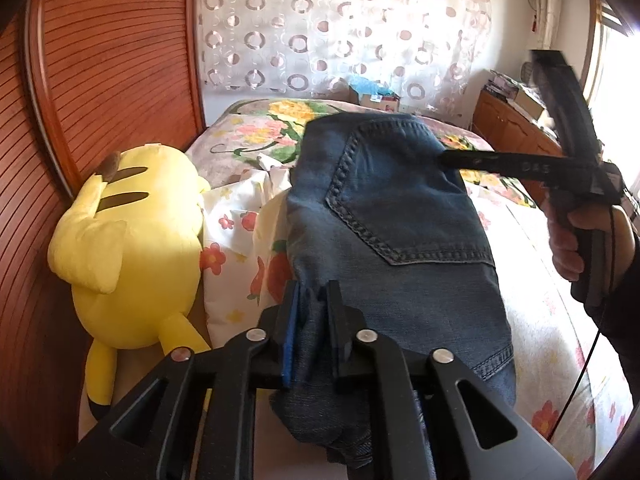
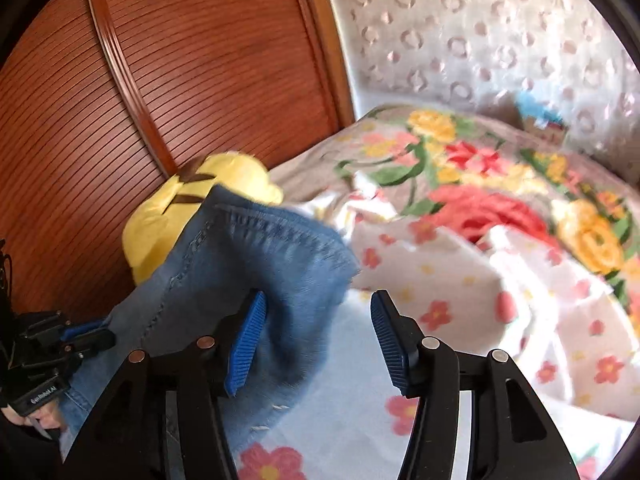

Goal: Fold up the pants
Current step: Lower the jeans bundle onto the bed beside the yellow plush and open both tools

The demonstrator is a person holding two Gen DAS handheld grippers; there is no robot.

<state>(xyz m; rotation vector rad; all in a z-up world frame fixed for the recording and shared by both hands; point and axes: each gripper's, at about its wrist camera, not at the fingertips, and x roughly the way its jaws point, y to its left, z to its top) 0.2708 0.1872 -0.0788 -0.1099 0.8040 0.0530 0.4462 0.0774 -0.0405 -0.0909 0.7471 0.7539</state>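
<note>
Blue denim pants (image 1: pixel 392 208) lie folded on the bed, back pocket facing up. My left gripper (image 1: pixel 313 300) is shut on a bunched edge of the denim at the near end, and the fabric fills the narrow gap between its jaws. My right gripper (image 2: pixel 318 296) stands wide open. A corner of the pants (image 2: pixel 248 256) rests against its left blue pad, and the right pad is clear of the cloth. In the left wrist view, one of the right gripper's fingers (image 1: pixel 500 164) reaches over the far part of the pants.
A yellow plush toy (image 1: pixel 128 240) lies left of the pants against a slatted wooden panel (image 1: pixel 100 80). Floral bedding (image 2: pixel 480 208) covers the bed to the right. A wooden cabinet (image 1: pixel 508 124) stands at the far right, and a person's hand (image 1: pixel 580 240) holds the right gripper.
</note>
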